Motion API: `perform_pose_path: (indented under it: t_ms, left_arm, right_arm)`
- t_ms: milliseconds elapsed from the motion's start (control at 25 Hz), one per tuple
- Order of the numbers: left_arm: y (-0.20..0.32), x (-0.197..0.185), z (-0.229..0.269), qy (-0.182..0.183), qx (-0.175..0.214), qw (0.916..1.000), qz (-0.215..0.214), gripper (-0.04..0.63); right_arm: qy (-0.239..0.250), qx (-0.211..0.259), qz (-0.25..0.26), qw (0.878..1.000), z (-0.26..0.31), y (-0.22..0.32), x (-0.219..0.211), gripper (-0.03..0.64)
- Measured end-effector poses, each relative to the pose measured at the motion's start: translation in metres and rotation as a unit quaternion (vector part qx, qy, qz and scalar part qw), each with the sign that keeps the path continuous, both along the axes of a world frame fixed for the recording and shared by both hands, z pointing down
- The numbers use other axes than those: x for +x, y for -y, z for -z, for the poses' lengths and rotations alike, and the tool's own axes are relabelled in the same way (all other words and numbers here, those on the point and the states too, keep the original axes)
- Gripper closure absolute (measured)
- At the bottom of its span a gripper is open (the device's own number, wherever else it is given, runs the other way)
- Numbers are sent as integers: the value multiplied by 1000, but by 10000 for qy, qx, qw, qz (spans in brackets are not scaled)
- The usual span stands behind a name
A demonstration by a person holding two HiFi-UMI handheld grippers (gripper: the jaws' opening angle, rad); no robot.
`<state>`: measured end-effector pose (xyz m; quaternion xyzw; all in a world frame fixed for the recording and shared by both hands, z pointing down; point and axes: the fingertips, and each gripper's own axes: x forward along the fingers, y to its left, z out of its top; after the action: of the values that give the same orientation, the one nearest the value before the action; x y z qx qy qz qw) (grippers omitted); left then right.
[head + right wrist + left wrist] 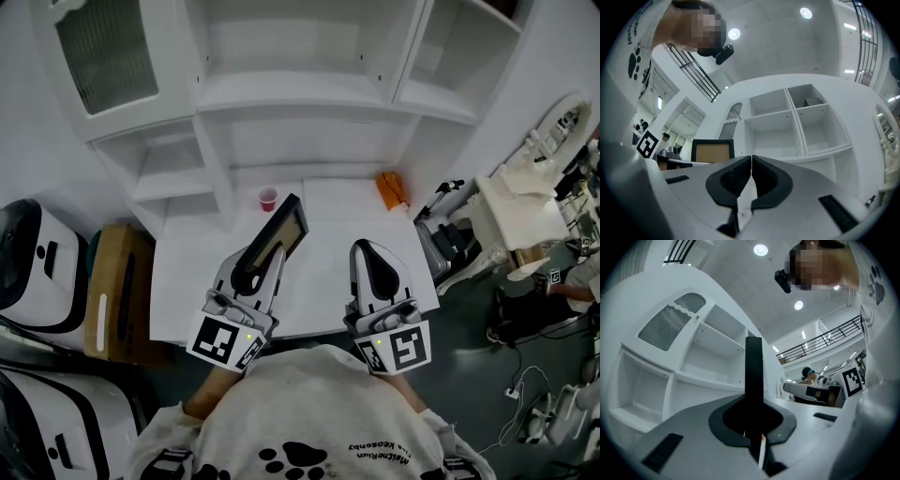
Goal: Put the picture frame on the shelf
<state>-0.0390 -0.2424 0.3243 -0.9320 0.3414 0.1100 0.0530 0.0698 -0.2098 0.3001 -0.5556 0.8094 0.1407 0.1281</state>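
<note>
Shelf: a white open-fronted wooden shelf unit (173,155) stands along the back edge of the white table (183,281).
Left: my left hand-held gripper (261,255) has its jaws pinched almost together on one edge of the frame.
Frame: the black-rimmed rectangular picture frame (287,225) with a tan panel is held tilted above the table's middle, with its far end toward the back edge.
Cup: a small red plastic cup (268,198) stands near the back edge, just left of the frame's far end.
Right: my right hand-held gripper (373,264) is closed and empty, over the front edge.
Back right corner: a crumpled orange object (392,189).
</note>
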Motion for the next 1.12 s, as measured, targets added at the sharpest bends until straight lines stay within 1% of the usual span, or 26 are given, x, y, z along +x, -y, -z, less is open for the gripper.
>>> perform_pose_path:
  t_ms: [200,440,640,800,920,1120]
  left_arm:
    - [22,7,16,103,186,9996,205,569]
    - [43,8,46,198,497,9976,428,569]
    - [57,9,55,274,616,9962,552,569]
    - [65,11,62,321,729,9946,666,569]
    - [70,16,73,201,808,9937,752,569]
    - [76,22,84,342,988,9916,763,569]
  right_arm:
    - [30,70,187,9998,12,27,8,581]
    - [-98,229,386,9989,35,56,10,581]
    - [-91,268,485,9984,39,75,12,581]
    - [-86,295,569,9979,41,86,12,581]
    - [-104,335,573,9977,44,91,15,581]
    - [-141,470,623,9969,53,97,16,581]
